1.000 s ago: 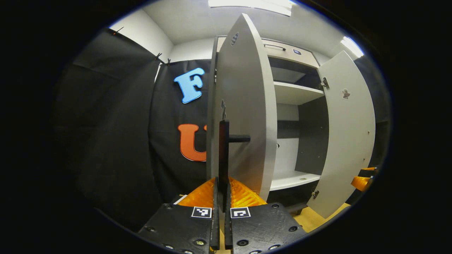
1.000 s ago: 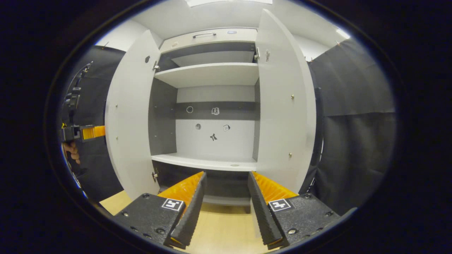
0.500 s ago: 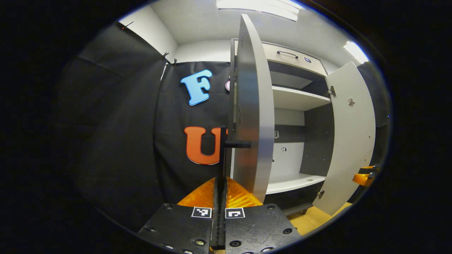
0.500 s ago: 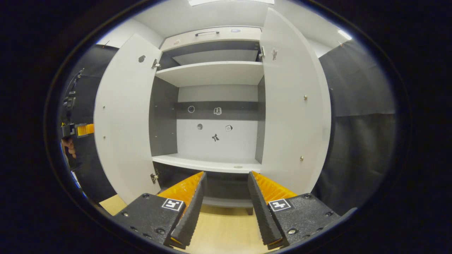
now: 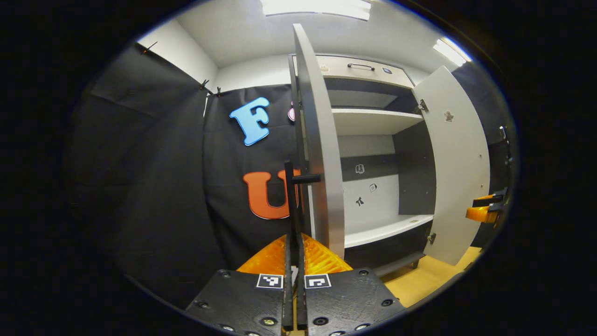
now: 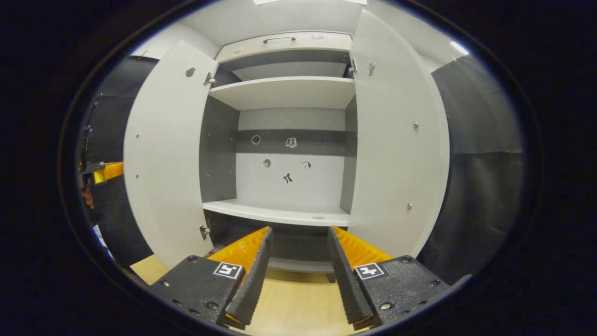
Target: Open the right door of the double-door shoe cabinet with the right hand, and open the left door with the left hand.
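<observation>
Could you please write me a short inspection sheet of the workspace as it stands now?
Surface: pale wooden floor, bare where visible.
Job's things: shoe cabinet with left door and right door both swung open; shelves hold nothing seen.
Clutter: only small stickers on the cabinet's back panel.
Grippers: left gripper closed on the left door's handle; right gripper open, holding nothing, facing the cabinet.
Cables: nothing seen.
Surroundings: black cloth wall, white ceiling with lights.
</observation>
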Tool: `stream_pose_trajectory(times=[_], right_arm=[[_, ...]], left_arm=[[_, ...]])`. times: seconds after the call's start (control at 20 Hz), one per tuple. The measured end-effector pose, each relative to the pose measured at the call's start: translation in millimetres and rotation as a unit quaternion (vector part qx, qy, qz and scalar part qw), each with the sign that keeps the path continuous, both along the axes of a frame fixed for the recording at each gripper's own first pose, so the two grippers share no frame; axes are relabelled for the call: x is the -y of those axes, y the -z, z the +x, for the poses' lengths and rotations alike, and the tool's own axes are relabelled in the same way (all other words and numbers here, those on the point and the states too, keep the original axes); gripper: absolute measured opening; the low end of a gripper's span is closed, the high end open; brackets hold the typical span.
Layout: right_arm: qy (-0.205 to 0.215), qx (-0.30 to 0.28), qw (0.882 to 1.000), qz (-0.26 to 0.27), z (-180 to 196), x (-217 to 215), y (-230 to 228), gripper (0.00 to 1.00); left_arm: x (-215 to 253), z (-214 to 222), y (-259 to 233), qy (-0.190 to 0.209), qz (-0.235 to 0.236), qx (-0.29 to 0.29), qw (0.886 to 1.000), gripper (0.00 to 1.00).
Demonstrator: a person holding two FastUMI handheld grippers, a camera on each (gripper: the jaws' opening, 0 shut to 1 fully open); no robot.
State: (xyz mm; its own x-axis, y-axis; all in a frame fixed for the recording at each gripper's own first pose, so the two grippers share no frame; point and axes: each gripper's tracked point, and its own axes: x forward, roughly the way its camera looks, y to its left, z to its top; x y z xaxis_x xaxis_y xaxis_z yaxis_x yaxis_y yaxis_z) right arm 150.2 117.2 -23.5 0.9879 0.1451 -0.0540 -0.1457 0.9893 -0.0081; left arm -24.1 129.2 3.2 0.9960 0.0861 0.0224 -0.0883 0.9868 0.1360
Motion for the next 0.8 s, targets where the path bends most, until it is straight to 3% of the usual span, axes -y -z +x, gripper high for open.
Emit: stream_pose_trajectory(times=[0.25,0.35,0.55,0.8], right_arm=[[0.018,0.027,0.999,0.014,-8,15,7,0.74],[0.022,0.020,0.999,0.019,-6,23,3,0.73],[0.022,0.037,0.998,0.047,-6,33,-17,0.74],[0.001,0.025,0.999,0.048,-10,25,-11,0.74]], left_arm=[[43,-32,11,0.006,-0.031,0.004,1.000,0.00],[64,-20,15,0.005,-0.041,0.004,0.999,0.00],[131,17,18,0.057,-0.081,0.006,0.995,0.04],[165,55,42,0.060,-0.125,-0.016,0.990,0.01]])
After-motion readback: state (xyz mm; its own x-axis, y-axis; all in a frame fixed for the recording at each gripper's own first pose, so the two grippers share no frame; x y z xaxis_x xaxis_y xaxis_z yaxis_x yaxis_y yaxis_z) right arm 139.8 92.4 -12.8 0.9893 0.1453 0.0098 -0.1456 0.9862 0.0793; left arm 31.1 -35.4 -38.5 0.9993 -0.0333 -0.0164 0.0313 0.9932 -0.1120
